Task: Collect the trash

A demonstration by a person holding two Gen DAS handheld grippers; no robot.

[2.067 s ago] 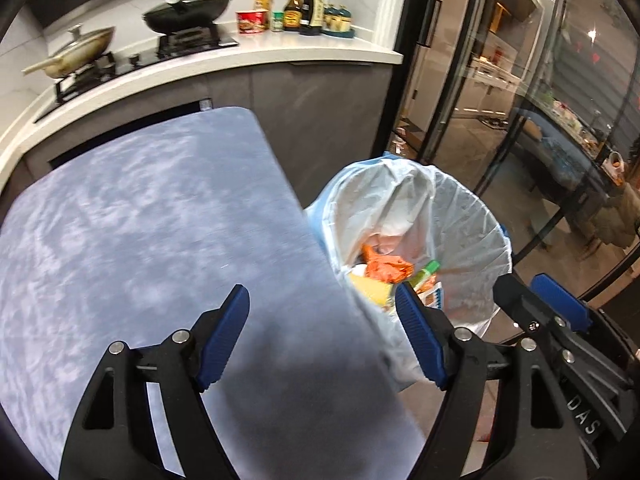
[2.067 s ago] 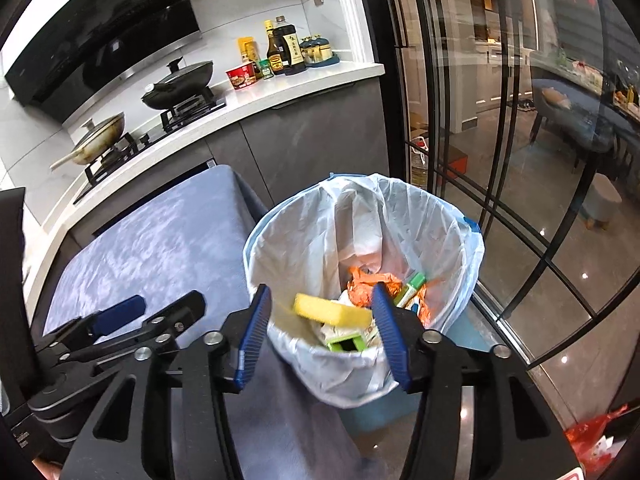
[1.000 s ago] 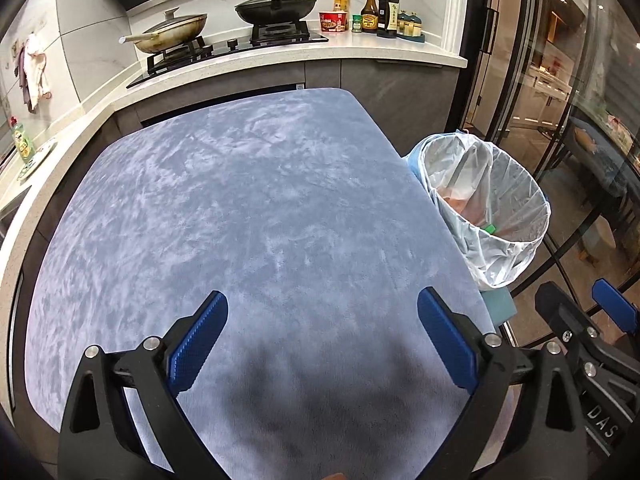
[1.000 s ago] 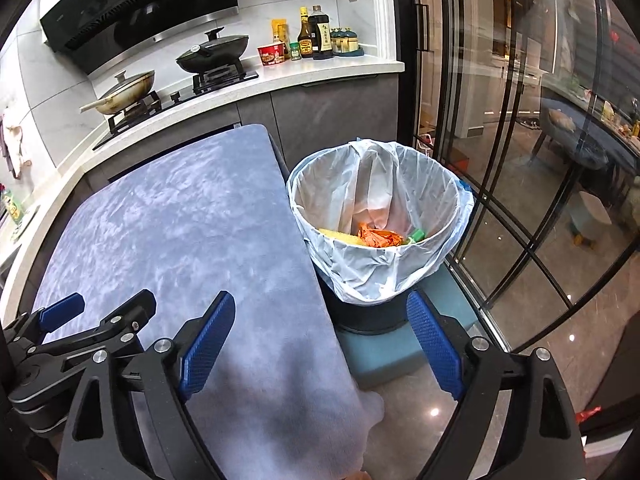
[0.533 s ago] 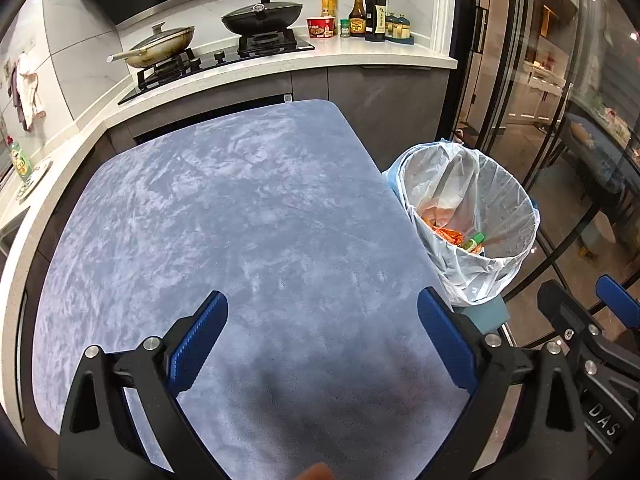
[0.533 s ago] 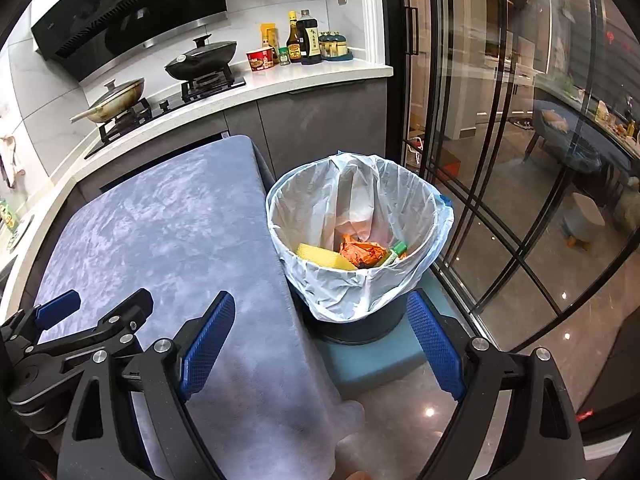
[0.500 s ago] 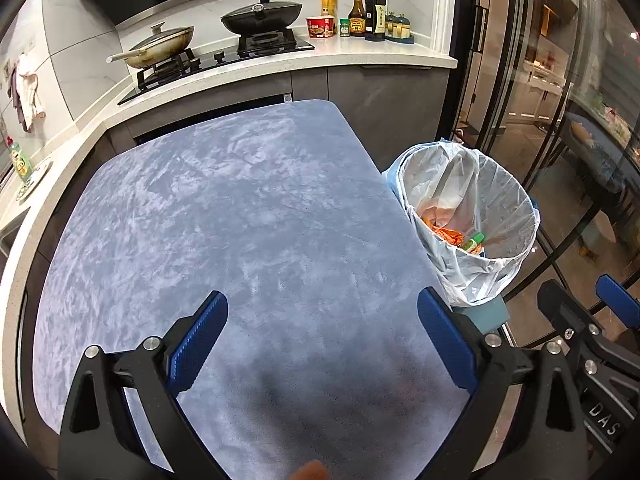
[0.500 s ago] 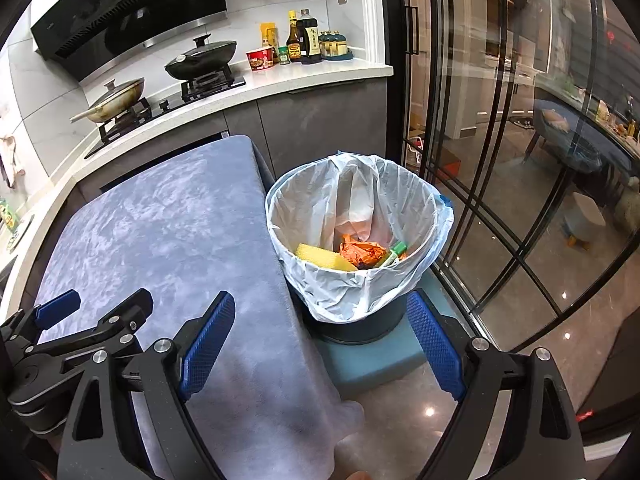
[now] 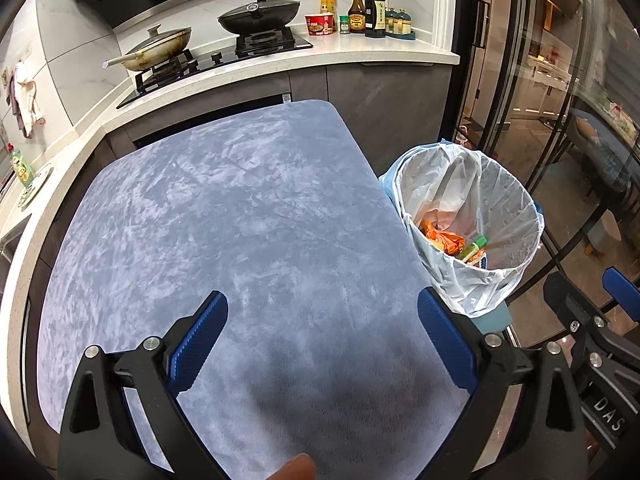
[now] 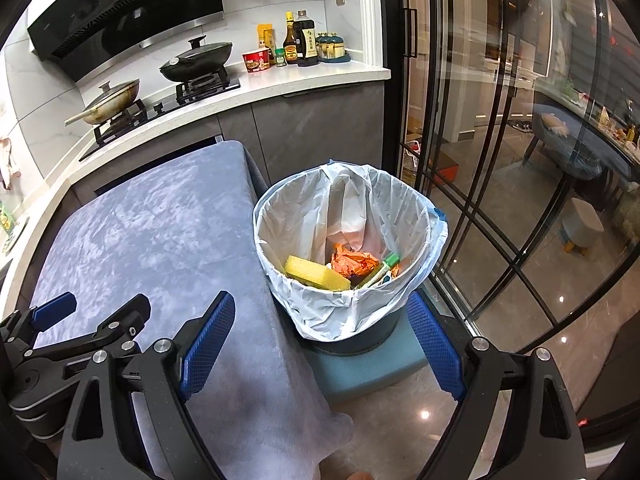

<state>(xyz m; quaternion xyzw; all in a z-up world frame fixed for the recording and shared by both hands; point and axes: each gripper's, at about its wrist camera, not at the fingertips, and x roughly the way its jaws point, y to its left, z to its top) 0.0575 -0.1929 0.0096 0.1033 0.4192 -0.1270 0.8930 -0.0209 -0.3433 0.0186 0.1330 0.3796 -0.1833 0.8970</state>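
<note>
A trash bin (image 10: 400, 216) lined with a white bag stands on the floor beside the table's right edge; it also shows in the left wrist view (image 9: 516, 208). Inside lie a yellow sponge (image 10: 316, 273), an orange wrapper (image 10: 354, 261) and a small green-capped bottle (image 10: 380, 270). My left gripper (image 9: 322, 340) is open and empty above the near part of the blue-grey tablecloth (image 9: 224, 216). My right gripper (image 10: 320, 344) is open and empty, held above the table's right edge, short of the bin.
A kitchen counter (image 9: 360, 56) with a stove, two pans, bottles and a red cup runs behind the table. Glass sliding doors (image 10: 500, 128) stand right of the bin. The bin rests on a teal base (image 10: 368, 372).
Both grippers have drawn back from over the bin to above the table's near end. Over the last half second the views shifted only slightly.
</note>
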